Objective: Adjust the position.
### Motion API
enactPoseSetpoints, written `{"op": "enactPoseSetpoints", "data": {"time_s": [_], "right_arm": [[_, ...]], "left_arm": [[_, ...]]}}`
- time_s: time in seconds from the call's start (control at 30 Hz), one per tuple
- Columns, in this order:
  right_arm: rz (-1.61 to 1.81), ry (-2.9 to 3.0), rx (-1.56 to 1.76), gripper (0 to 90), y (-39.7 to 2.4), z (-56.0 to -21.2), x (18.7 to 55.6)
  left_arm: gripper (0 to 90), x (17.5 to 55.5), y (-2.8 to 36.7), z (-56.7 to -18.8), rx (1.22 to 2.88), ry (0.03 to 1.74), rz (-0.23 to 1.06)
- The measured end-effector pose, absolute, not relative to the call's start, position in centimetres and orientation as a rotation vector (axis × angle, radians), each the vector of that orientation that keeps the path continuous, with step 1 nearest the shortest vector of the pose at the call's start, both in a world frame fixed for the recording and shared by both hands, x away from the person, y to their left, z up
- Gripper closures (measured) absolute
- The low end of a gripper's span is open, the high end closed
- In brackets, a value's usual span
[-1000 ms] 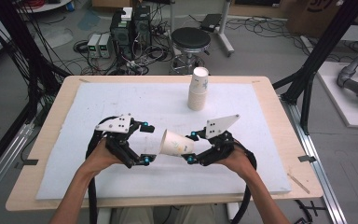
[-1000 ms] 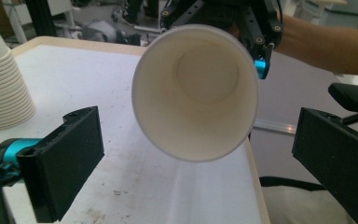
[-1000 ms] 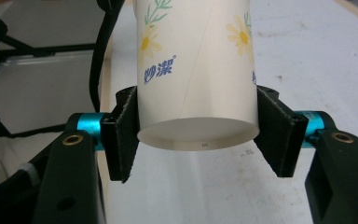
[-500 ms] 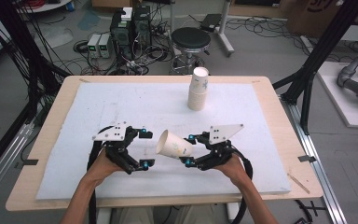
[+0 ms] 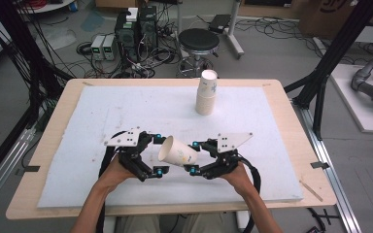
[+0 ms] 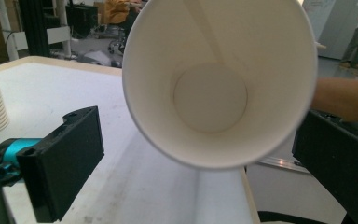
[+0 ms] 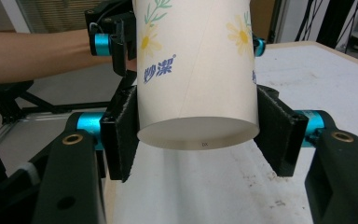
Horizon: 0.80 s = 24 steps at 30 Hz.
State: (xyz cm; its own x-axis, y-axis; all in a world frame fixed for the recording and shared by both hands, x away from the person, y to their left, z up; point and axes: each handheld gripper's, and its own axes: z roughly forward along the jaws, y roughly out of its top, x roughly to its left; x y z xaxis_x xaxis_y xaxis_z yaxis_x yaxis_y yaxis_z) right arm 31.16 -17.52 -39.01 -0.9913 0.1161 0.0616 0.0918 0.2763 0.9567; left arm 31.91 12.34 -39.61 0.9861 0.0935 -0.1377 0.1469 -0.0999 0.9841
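One paper cup (image 5: pixel 177 151) (nothing inside) in the right gripper (image 5: pixel 193 156).

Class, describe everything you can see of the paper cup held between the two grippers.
The paper cup is white, printed with yellow flowers, green leaves and blue writing. It is empty, with a clean white inside and a round flat bottom. It lies on its side, lifted above the white mat, its open mouth facing the left gripper. The right gripper clamps its narrow base end, one pad on each side. The left gripper's jaws stand apart around the rim without pressing on it.
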Motion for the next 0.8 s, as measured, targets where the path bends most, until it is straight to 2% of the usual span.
{"op": "enactPoseSetpoints", "data": {"time_s": [0.43, 0.53, 0.73, 0.8], "right_arm": [[1.894, 2.491, 0.168, 38.2, -17.4, -39.0, 31.1], [1.890, 2.496, 0.158, 38.2, -17.4, -39.1, 31.1], [1.882, 2.513, 0.138, 38.2, -17.3, -39.1, 31.2], [1.885, 2.520, 0.133, 38.2, -17.3, -39.2, 31.2]], "left_arm": [[2.0, 32.3, 10.3, -38.6, 1.701, 0.136, -0.064], [8.6, 32.4, 10.3, -38.6, 1.698, 0.127, -0.064], [12.3, 32.4, 10.3, -38.6, 1.701, 0.109, -0.084], [16.9, 32.3, 10.4, -38.6, 1.694, 0.094, -0.087]]}}
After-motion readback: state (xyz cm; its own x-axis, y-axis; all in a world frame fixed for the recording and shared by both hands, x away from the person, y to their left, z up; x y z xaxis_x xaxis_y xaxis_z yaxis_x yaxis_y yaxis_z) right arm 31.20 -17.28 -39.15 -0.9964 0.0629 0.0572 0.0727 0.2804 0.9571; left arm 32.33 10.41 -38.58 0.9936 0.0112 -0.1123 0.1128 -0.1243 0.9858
